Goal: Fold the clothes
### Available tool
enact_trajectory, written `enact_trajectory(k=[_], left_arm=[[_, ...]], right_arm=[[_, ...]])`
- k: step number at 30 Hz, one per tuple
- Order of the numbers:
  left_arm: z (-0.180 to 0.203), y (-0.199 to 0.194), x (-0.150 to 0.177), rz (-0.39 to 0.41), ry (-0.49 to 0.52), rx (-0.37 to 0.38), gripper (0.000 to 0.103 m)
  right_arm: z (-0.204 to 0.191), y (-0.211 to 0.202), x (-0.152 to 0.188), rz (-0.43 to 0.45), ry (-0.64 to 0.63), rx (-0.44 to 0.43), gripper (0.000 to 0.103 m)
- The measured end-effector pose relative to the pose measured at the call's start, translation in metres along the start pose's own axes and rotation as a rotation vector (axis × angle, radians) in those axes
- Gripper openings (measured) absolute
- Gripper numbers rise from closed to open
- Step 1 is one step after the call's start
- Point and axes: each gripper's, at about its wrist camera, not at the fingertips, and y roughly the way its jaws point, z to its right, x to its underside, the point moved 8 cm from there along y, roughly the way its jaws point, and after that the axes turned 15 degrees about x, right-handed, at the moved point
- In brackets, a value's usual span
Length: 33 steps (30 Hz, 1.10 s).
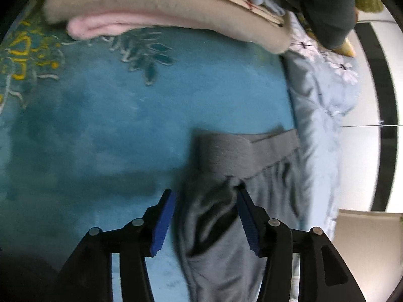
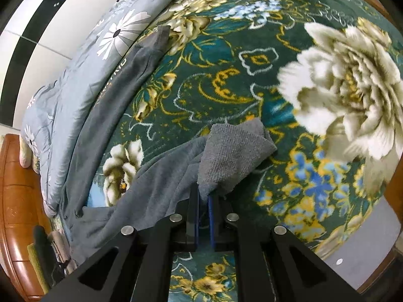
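Clamped in the right gripper, the soft, limp grey trousers handle best by cuff or waistband; left gripper gapes around loose cloth.

Floral blanket, daisy-print quilt

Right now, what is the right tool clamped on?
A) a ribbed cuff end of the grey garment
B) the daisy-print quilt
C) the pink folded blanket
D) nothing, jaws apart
A: in the right wrist view the right tool has its jaws closed on the ribbed cuff of the grey garment, over the floral blanket.
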Motion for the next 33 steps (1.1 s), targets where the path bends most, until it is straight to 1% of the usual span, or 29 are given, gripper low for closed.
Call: enact_trajectory(k=[4, 5, 6, 7, 8, 9, 10, 11, 13, 15, 18, 20, 22, 23, 24, 25, 26, 28, 29, 30, 31, 32, 33], left_arm=[[0.005, 0.018, 0.002, -0.051, 0.044, -0.030, 0.056], [0.006, 0.022, 0.002, -0.061, 0.054, -0.040, 0.053], [0.006, 0.026, 0.002, -0.068, 0.059, -0.040, 0.053], [0.007, 0.028, 0.002, -0.074, 0.060, -0.034, 0.049], [0.009, 0.030, 0.003, -0.078, 0.067, -0.020, 0.032], [0.013, 0.032, 0.005, -0.087, 0.085, -0.008, 0.024], [0.018, 0.033, 0.007, -0.094, 0.108, 0.009, 0.018], [0.024, 0.034, 0.009, -0.098, 0.133, 0.028, 0.014], [0.037, 0.032, 0.013, -0.098, 0.167, 0.079, 0.012], [0.052, 0.025, 0.016, -0.080, 0.165, 0.158, 0.012], [0.087, 0.013, 0.014, -0.070, 0.184, 0.238, 0.012], [0.120, -0.003, 0.008, -0.053, 0.235, 0.292, 0.011], [0.157, -0.026, 0.004, -0.026, 0.319, 0.350, 0.011], [0.175, -0.039, 0.003, -0.012, 0.362, 0.379, 0.012], [0.185, -0.048, 0.003, -0.002, 0.399, 0.384, 0.012], [0.190, -0.054, 0.005, 0.004, 0.432, 0.375, 0.012], [0.186, -0.054, 0.007, 0.006, 0.455, 0.333, 0.012], [0.164, -0.041, 0.012, -0.012, 0.470, 0.205, 0.012], [0.147, -0.030, 0.017, -0.037, 0.461, 0.139, 0.012], [0.131, -0.019, 0.022, -0.062, 0.451, 0.072, 0.012], [0.114, -0.009, 0.026, -0.087, 0.441, 0.005, 0.012], [0.100, -0.001, 0.032, -0.111, 0.424, -0.037, 0.012], [0.089, 0.007, 0.039, -0.135, 0.412, -0.075, 0.012]], right_arm=[[0.003, -0.002, 0.002, -0.007, 0.013, -0.012, 0.006], [0.004, -0.003, 0.002, -0.008, 0.015, -0.014, 0.006], [0.004, -0.004, 0.003, -0.008, 0.016, -0.016, 0.006], [0.004, -0.005, 0.003, -0.008, 0.016, -0.017, 0.006], [0.003, -0.006, 0.003, -0.008, 0.016, -0.021, 0.006], [0.002, -0.007, 0.003, -0.008, 0.016, -0.025, 0.006], [0.001, -0.008, 0.002, -0.009, 0.018, -0.033, 0.006], [0.000, -0.010, 0.002, -0.009, 0.022, -0.042, 0.006], [-0.006, -0.017, -0.002, -0.007, 0.030, -0.074, 0.006], [-0.018, -0.029, -0.010, 0.010, 0.023, -0.120, 0.006], [-0.044, -0.059, -0.035, 0.059, 0.018, -0.213, 0.006], [-0.064, -0.091, -0.057, 0.116, 0.008, -0.292, 0.006], [-0.082, -0.128, -0.076, 0.188, -0.023, -0.359, 0.006], [-0.087, -0.148, -0.083, 0.234, -0.041, -0.379, 0.006], [-0.091, -0.167, -0.091, 0.283, -0.060, -0.396, 0.006], [-0.088, -0.173, -0.093, 0.305, -0.066, -0.390, 0.006], [-0.082, -0.173, -0.093, 0.317, -0.068, -0.376, 0.006], [-0.071, -0.174, -0.093, 0.341, -0.071, -0.347, 0.006], [-0.061, -0.157, -0.087, 0.313, -0.073, -0.302, 0.006], [-0.049, -0.132, -0.078, 0.270, -0.075, -0.244, 0.006], [-0.034, -0.106, -0.068, 0.219, -0.050, -0.199, 0.006], [-0.018, -0.079, -0.057, 0.166, -0.014, -0.159, 0.006], [-0.004, -0.061, -0.049, 0.125, 0.025, -0.141, 0.006]])
